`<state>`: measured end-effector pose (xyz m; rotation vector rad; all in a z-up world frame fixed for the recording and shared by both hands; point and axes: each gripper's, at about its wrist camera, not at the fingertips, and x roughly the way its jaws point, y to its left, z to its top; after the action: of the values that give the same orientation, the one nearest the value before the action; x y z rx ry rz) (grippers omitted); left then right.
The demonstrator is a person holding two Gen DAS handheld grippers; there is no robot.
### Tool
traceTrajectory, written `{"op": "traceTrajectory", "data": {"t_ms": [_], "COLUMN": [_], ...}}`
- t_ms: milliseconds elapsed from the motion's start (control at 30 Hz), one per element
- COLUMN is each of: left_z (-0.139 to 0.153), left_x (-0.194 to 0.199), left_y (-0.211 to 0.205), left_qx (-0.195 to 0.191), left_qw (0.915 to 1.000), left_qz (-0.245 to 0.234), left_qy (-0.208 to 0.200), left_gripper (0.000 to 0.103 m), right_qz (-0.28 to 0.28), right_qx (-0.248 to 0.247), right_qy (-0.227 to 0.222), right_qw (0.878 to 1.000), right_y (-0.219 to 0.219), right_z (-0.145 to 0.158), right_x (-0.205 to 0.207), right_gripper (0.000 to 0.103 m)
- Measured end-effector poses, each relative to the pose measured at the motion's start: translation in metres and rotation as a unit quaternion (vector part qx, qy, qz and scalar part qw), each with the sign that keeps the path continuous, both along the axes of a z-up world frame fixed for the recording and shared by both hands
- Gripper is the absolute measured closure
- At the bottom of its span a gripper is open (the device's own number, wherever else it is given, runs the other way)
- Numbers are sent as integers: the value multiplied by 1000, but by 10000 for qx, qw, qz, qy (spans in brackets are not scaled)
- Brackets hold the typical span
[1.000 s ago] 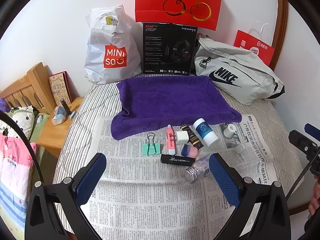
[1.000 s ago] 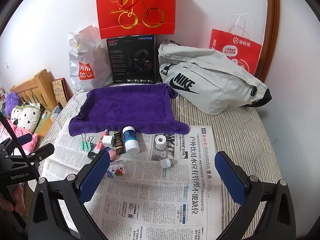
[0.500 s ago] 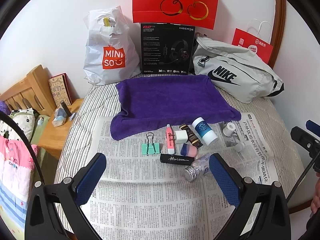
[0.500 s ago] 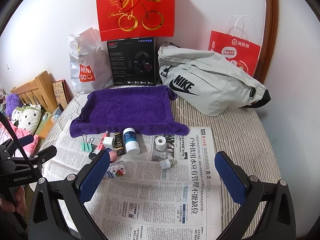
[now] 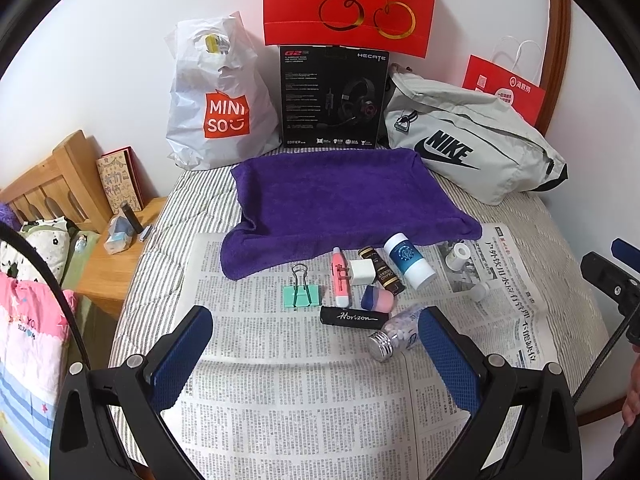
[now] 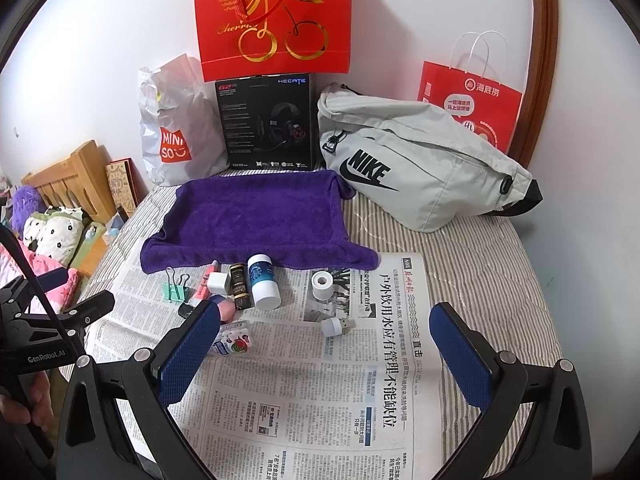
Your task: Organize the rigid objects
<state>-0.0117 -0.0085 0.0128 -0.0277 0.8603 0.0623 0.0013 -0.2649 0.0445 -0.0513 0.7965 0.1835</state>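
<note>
Small objects lie on newspaper (image 5: 304, 392) in front of a purple towel (image 5: 340, 196): a green binder clip (image 5: 301, 293), a pink tube (image 5: 341, 278), a white charger cube (image 5: 361, 273), a dark brown bottle (image 5: 382, 271), a blue-labelled white bottle (image 5: 409, 261), a black "Horizon" stick (image 5: 354, 316), a pill bottle (image 5: 394, 334) and a tape roll (image 6: 322, 284). My left gripper (image 5: 316, 356) hovers open just short of the cluster, its right finger beside the pill bottle. My right gripper (image 6: 324, 356) hangs open over the newspaper near a small white plug (image 6: 336, 326).
Along the wall stand a white Miniso bag (image 5: 218, 108), a black headset box (image 5: 334, 98), a red cherry bag (image 5: 350, 2), a grey Nike bag (image 5: 472, 136) and a red paper bag (image 6: 470, 106). A wooden nightstand (image 5: 116, 256) sits left of the striped bed.
Both views have shifted slightly; the objects sit a touch higher and farther in frame. Nothing on the newspaper has moved, and both grippers stay open.
</note>
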Motion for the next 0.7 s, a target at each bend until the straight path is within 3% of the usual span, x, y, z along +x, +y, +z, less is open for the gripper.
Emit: {"op": "traceTrajectory", "data": {"t_ms": [700], "left_z": [-3], "left_x": [3], "left_y": [4], "left_qx": [-2], "left_qw": [10000], "left_qz": [44], "left_qy": [41], "left_gripper": [0], "right_qz": [-28], "right_qx": [70], "right_qy": [74], "right_qw": [9999], "right_y": [-3], "right_z": [-4], "right_x": [4], "right_gripper": [0]}}
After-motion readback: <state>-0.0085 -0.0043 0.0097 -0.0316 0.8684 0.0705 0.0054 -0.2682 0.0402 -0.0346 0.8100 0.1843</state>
